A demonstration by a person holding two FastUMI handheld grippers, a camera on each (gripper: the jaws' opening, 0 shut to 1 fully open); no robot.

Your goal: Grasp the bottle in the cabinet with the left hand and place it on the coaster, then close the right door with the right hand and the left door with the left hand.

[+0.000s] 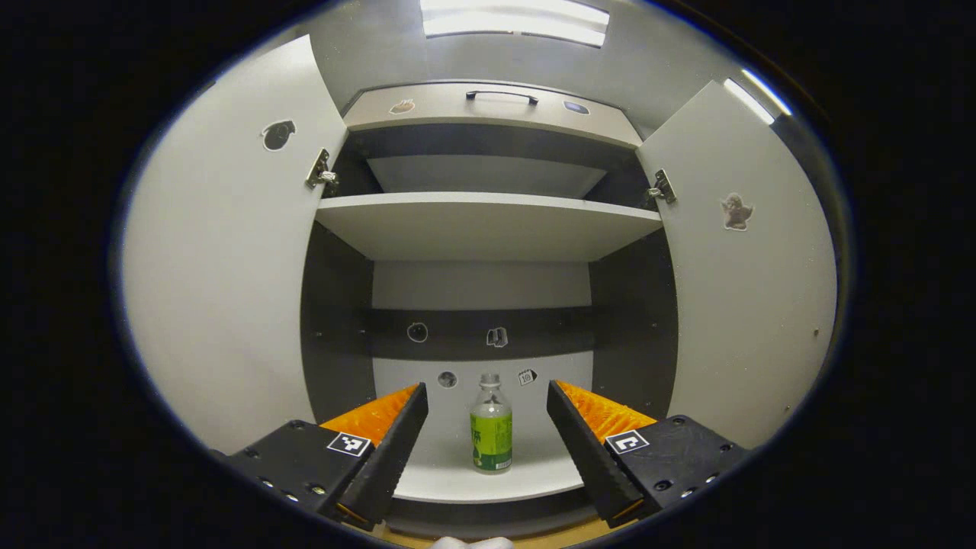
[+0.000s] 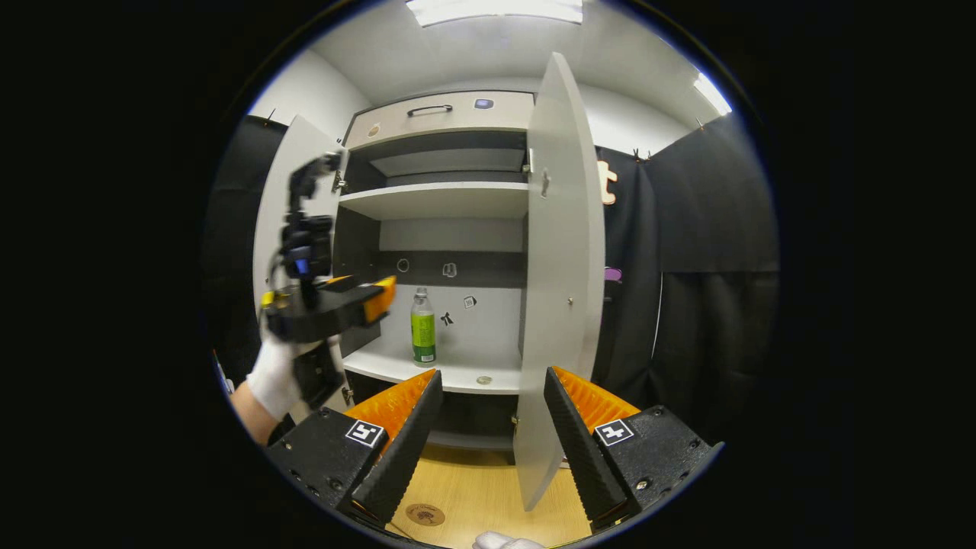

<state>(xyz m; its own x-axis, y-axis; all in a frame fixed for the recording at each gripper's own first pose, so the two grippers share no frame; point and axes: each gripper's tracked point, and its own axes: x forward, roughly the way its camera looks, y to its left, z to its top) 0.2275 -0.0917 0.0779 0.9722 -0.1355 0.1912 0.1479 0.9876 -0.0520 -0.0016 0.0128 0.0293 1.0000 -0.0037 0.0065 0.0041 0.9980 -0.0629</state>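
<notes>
White cabinet (image 1: 488, 221) is standing with both doors swung open. Green-labelled bottle (image 1: 491, 425) is sitting upright on its lower shelf (image 1: 488, 476). Left gripper (image 1: 486, 396) is hovering before it, jaws spread; right gripper (image 2: 492, 377) is also gaping, empty, near the right door (image 2: 560, 252).

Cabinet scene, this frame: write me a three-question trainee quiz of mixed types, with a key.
1. True or false: the bottle already stands on the coaster.
2. How do the cabinet's right door and left door stand? A) both open B) both shut C) one of each
3. Fill in: in the left gripper view, the left gripper has its fingers spread with the bottle seen ____ them, farther back on the shelf.

Key: 1 false, it stands upright on the cabinet's lower shelf. 2 A. 3 between.
</notes>
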